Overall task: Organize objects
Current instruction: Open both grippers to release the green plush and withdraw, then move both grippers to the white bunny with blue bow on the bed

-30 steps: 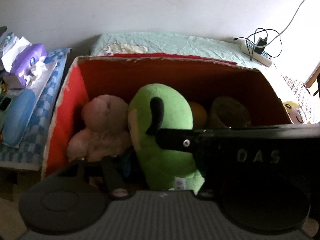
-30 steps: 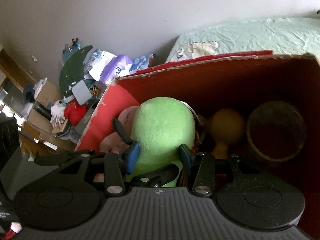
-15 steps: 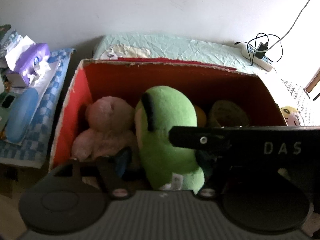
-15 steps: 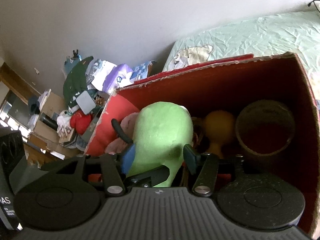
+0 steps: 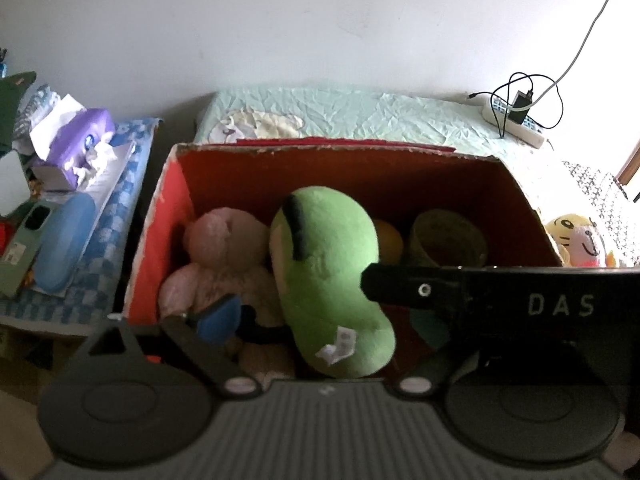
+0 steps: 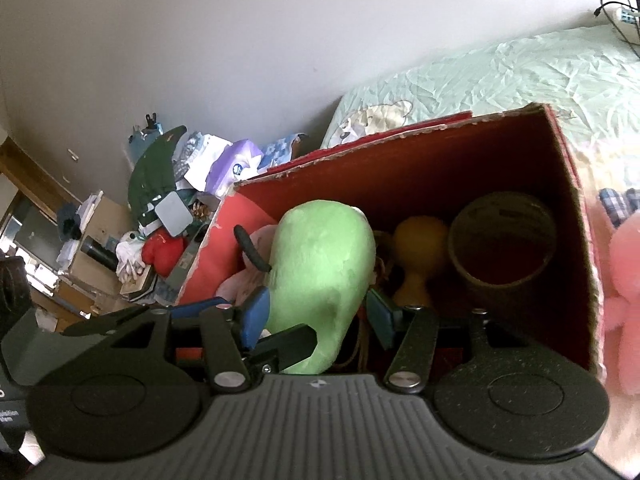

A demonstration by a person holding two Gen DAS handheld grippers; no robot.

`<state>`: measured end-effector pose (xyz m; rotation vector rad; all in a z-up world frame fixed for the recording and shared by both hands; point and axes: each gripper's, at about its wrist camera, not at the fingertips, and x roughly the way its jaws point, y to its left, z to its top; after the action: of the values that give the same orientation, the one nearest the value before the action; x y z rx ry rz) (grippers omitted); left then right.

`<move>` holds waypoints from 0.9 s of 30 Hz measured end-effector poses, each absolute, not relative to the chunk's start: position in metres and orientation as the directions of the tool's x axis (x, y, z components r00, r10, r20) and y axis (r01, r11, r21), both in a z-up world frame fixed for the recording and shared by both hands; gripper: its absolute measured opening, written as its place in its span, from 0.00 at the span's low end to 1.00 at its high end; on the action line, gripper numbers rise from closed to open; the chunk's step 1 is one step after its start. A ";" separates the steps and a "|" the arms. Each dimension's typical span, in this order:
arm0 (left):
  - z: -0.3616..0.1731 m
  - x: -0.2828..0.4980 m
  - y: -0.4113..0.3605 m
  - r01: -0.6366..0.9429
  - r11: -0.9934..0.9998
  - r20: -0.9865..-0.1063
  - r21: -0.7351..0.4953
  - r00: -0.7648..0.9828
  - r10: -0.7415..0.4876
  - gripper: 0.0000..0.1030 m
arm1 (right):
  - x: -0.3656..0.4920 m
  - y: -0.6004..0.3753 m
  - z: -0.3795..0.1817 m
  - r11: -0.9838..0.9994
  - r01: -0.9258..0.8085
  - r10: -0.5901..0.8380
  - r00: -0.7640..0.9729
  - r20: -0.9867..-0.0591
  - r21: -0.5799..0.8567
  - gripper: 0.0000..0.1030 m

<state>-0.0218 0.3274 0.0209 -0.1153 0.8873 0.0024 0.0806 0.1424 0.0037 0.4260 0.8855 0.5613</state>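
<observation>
Release looks like the step in hand. The left hand-held gripper [image 5: 320, 320] has just been opening and now stands wide around the lower end of the soft green bean-shaped plush toy [image 5: 328, 272], its blue pad clear of the fabric. The right hand-held gripper [image 6: 318, 312] has just been opening too, to a middling width, and also straddles the plush; its left pad sits just beside the toy, and I cannot tell whether it touches. The plush lies in the red cardboard box [image 5: 168, 216], ahead of both, against the pink plush animal [image 5: 224, 252] on its left, with the yellow rounded toy [image 6: 418, 252] and brown cylindrical cup [image 6: 504, 248] beyond on the right. To do this well, lift both straight up and back so the pads do not drag the plush out.
</observation>
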 end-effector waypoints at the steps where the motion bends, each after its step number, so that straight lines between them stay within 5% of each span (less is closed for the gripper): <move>1: 0.022 -0.023 0.326 -0.052 0.994 -0.776 -0.095 0.630 -0.041 0.91 | 0.078 0.140 0.005 0.779 -0.279 0.615 0.514 -0.598 0.562 0.55; 4: 0.026 -0.026 0.319 -0.065 0.995 -0.779 -0.077 0.626 -0.019 0.91 | 0.070 0.133 0.011 0.781 -0.283 0.610 0.536 -0.584 0.557 0.50; 9: 0.039 -0.035 0.303 -0.075 0.997 -0.770 -0.026 0.638 0.029 0.79 | 0.057 0.118 0.019 0.788 -0.290 0.601 0.554 -0.576 0.543 0.18; 12: 0.045 -0.038 0.293 -0.076 0.997 -0.777 -0.014 0.629 0.037 0.65 | 0.050 0.108 0.021 0.784 -0.292 0.605 0.558 -0.567 0.549 0.03; 17: 0.053 -0.044 0.272 -0.073 0.997 -0.785 -0.001 0.618 0.045 0.21 | 0.035 0.084 0.024 0.777 -0.302 0.611 0.573 -0.546 0.552 0.01; 19: 0.057 -0.046 0.261 -0.078 0.997 -0.784 0.008 0.618 0.055 0.11 | 0.029 0.070 0.026 0.756 -0.316 0.634 0.574 -0.519 0.573 0.02; 22: 0.062 -0.051 0.242 -0.066 0.998 -0.777 0.004 0.627 0.044 0.12 | 0.019 0.048 0.030 0.762 -0.318 0.624 0.593 -0.509 0.564 0.09; 27: 0.071 -0.057 0.203 -0.045 0.999 -0.760 0.017 0.649 0.042 0.32 | 0.002 -0.002 0.035 0.757 -0.293 0.616 0.620 -0.486 0.584 0.23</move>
<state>-0.0567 0.2032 0.0714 -0.0033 0.8634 0.0498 0.0016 -0.0020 0.0346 0.4831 0.7293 0.5462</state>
